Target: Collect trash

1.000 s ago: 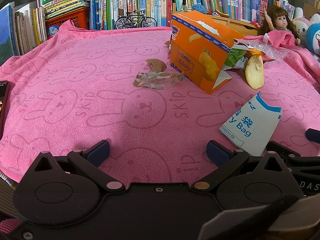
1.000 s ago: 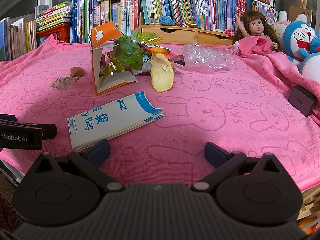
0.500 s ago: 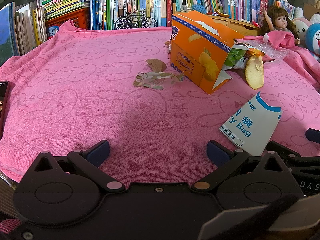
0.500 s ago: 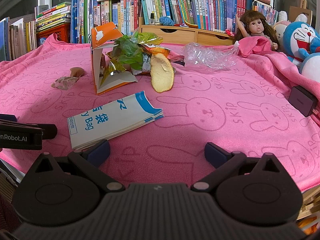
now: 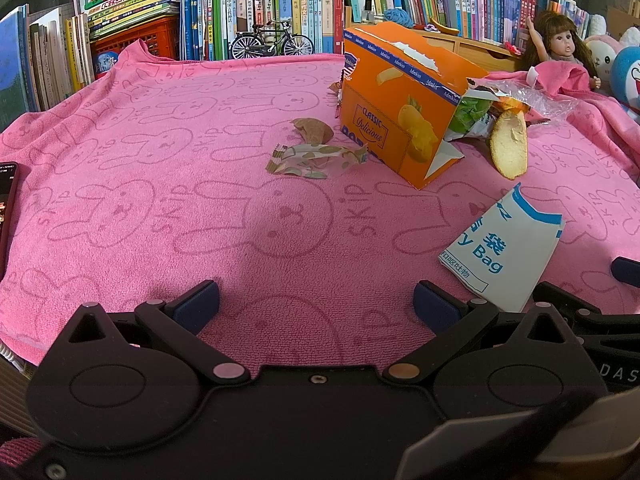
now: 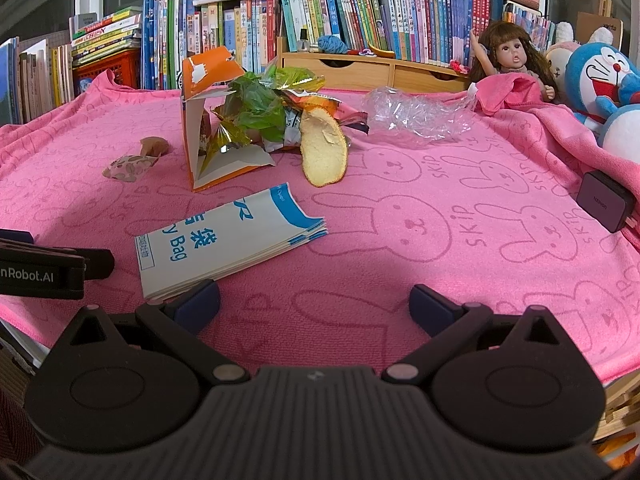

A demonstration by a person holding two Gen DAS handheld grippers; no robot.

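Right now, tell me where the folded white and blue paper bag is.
The paper bag lies flat on the pink towel, low left in the right wrist view, just in front of the torn orange box and the peel.

Both cameras look low and forward across the pink cloth (image 5: 240,128), sharing the orange box (image 5: 400,120) (image 6: 196,136) ahead.

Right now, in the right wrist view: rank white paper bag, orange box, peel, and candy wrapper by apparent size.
1. white paper bag, though it lies nearest the camera
2. orange box
3. peel
4. candy wrapper
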